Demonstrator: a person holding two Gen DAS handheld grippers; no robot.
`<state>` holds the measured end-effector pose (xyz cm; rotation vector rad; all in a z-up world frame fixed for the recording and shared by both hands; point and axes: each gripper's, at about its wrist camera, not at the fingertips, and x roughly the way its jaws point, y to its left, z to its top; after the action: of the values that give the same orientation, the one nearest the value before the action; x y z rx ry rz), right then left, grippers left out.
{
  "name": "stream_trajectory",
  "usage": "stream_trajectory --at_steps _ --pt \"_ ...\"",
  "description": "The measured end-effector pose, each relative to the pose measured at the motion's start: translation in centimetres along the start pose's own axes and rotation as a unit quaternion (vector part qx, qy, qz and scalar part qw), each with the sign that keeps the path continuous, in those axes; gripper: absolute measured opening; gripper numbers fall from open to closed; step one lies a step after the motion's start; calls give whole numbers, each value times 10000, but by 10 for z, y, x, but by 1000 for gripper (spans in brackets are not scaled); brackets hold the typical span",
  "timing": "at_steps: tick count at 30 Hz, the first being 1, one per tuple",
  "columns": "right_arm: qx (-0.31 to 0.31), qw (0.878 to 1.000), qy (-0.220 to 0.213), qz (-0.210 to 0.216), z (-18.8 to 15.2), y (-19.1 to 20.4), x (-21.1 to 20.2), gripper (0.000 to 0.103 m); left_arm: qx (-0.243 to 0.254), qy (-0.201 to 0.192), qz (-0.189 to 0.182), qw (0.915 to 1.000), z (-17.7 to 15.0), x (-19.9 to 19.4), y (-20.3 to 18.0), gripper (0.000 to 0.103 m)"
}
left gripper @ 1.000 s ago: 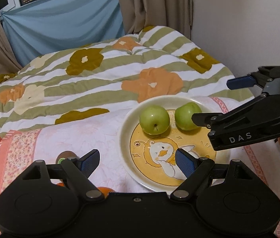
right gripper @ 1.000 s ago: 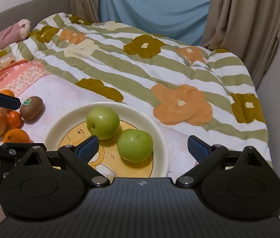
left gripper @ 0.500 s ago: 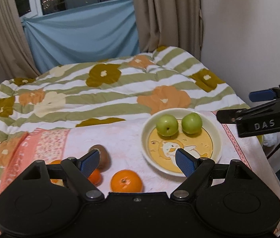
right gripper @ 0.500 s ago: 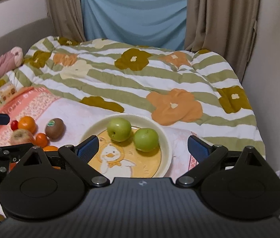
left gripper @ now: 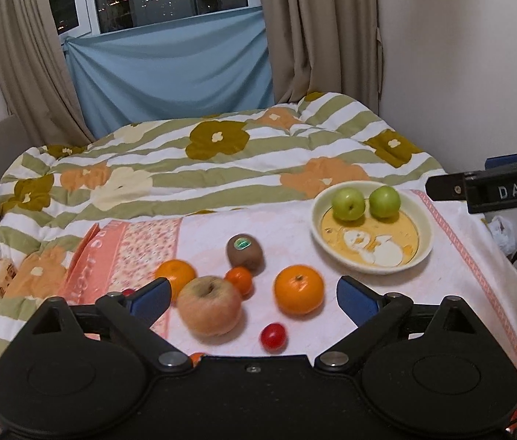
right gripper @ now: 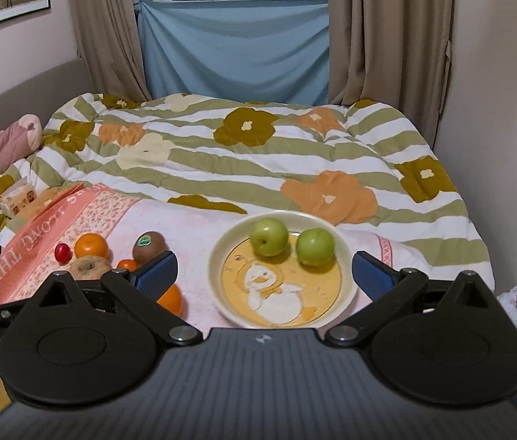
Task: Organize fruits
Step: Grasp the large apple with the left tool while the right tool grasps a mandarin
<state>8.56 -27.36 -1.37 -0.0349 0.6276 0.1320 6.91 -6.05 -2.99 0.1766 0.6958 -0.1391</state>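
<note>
1. Left gripper (left gripper: 251,299): its blue-padded fingers are spread wide with nothing between them, held above the near edge of the pink towel (left gripper: 453,256).
2. Right gripper (right gripper: 264,269): fingers likewise spread wide and empty, held over the near side of the plate (right gripper: 222,256). From the left wrist view only one side arm of it, lettered "DAS", shows at the right edge.
3. Plate (left gripper: 425,220): cream rim, yellow centre with a duck picture. It sits on the right part of the towel.
4. Two green apples (left gripper: 348,203) (left gripper: 384,201) lie side by side at the far side of the plate, close together; whether they touch cannot be told.
5. Loose fruit on the towel, left of the plate and well apart from it:
   - kiwi (left gripper: 244,252) with a green sticker, farthest back;
   - small tangerine (left gripper: 239,279) just in front of the kiwi;
   - large orange (left gripper: 298,289) to the right of the group;
   - second orange (left gripper: 176,275) to the left;
   - red-yellow apple (left gripper: 209,305) nearest the left gripper, blurred;
   - cherry tomato (left gripper: 274,336) near the front edge.
6. A second small red fruit (right gripper: 63,252) shows in the right wrist view beside the left orange.
7. The towel lies over a striped floral quilt (left gripper: 222,168) on the bed.
</note>
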Motion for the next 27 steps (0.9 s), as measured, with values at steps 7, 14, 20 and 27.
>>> stream_trajectory --at_steps 7,14,20,27 --pt "174 9996 189 -131 -15 49 3 103 165 76 -90 9998 -15 2 41 99" --pt "639 9969 315 -326 -31 84 23 103 479 106 -373 9981 -29 33 74 99" --pt "955 9932 427 -507 -52 108 48 103 913 96 -682 9934 -43 70 85 99" --pt "1295 9871 566 -747 -74 113 66 103 1001 233 -1038 9893 -53 105 85 98"
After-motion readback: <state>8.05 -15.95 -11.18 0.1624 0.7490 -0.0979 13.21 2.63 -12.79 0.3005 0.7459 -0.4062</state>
